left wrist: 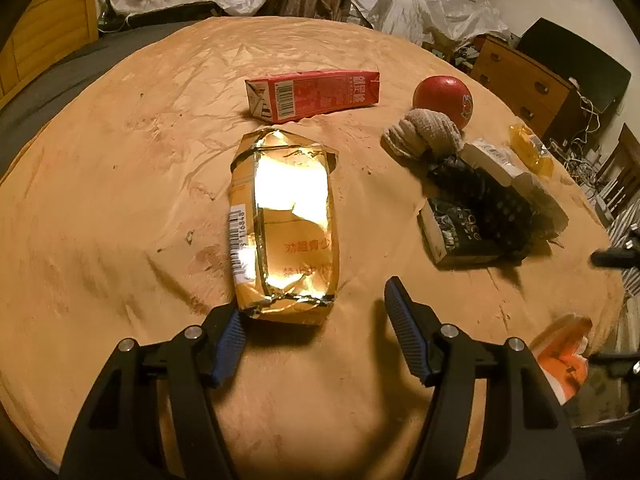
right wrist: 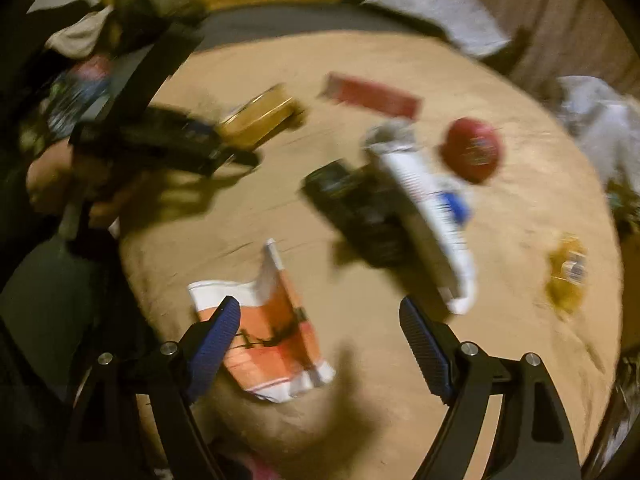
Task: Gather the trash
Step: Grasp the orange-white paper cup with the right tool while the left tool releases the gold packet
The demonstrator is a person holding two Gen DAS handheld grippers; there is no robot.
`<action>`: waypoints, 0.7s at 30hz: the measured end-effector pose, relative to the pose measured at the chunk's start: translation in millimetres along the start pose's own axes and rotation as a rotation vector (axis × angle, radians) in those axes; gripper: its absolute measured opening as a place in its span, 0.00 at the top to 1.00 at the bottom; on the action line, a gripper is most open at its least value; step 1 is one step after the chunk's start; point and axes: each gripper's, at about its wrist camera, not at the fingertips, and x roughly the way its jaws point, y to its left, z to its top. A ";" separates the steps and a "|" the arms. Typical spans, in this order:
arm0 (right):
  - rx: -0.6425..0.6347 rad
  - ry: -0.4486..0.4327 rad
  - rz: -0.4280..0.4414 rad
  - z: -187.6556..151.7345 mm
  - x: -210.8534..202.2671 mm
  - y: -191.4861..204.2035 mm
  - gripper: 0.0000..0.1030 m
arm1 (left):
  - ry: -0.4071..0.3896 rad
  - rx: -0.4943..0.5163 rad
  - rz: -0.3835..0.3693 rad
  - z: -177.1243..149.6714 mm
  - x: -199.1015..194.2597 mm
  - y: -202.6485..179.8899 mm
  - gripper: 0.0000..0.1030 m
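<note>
Left wrist view first: nearest me is my left gripper (left wrist: 316, 320), jaws apart and gripping nothing. The left blue pad (left wrist: 230, 344) sits right at the near corner of the gold foil packet (left wrist: 286, 224); whether it touches, I can't tell. The right pad stands clear of it on bare cloth. The packet lies flat at the centre of the round tan-covered table (left wrist: 100, 200). At twelve o'clock beyond it lies a red carton (left wrist: 314, 96) on its side. At two o'clock there's a red apple (left wrist: 443, 100) with a rolled beige cloth (left wrist: 420, 138) just beside it. At three o'clock, a black box (left wrist: 472, 224) with a white package (left wrist: 504, 164) against it. A yellow wrapper (left wrist: 532, 148) lies farther right.

Right wrist view, badly blurred: my right gripper (right wrist: 320, 340) is closest, jaws released and wide, nothing pressed between them. An orange-and-white wrapper (right wrist: 272, 332) lies on the table (right wrist: 400, 60) under the left pad, at six o'clock. The left gripper (right wrist: 240, 148) shows at nine o'clock by the gold packet (right wrist: 260, 120).
</note>
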 end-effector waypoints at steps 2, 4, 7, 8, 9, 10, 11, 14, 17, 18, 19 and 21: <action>0.037 -0.013 0.049 -1.0 0.6 -9.5 0.20 | 0.000 -0.008 -0.019 -2.2 -1.9 3.0 0.38; 0.084 -0.032 0.105 -6.0 -4.7 -20.8 0.20 | 0.001 -0.010 -0.035 -3.3 -2.9 5.3 0.38; 0.090 -0.065 0.179 -9.9 -16.7 -23.2 0.19 | 0.004 -0.016 -0.054 -3.6 -4.0 5.8 0.33; 0.084 -0.066 0.201 -9.7 -18.0 -21.4 0.15 | 0.004 -0.017 -0.058 -4.6 -4.6 4.7 0.30; 0.062 -0.054 0.215 -10.5 -18.3 -18.4 0.11 | 0.004 -0.014 -0.059 -4.8 -4.1 3.7 0.30; 0.049 -0.044 0.205 -10.3 -16.7 -16.3 0.10 | 0.007 -0.002 -0.051 -5.3 -3.0 1.2 0.28; 0.039 -0.028 0.188 -9.2 -12.9 -15.5 0.09 | 0.010 0.014 -0.043 -5.8 -2.2 -2.0 0.26; 0.076 0.014 0.240 -3.3 5.2 -27.3 0.08 | 0.025 0.041 -0.036 -5.4 -1.0 -8.3 0.24; 0.134 0.053 0.341 1.3 26.7 -38.5 0.09 | 0.037 0.014 -0.055 -0.9 0.1 -6.8 0.24; 0.146 0.074 0.356 3.4 36.8 -41.1 0.10 | 0.041 -0.001 -0.062 2.2 1.3 -5.5 0.24; 0.150 0.085 0.358 3.4 42.4 -41.0 0.12 | 0.042 -0.006 -0.061 3.6 2.4 -5.1 0.24; 0.148 0.104 0.344 4.0 52.3 -39.2 0.39 | 0.040 -0.009 -0.052 8.4 5.6 -4.8 0.24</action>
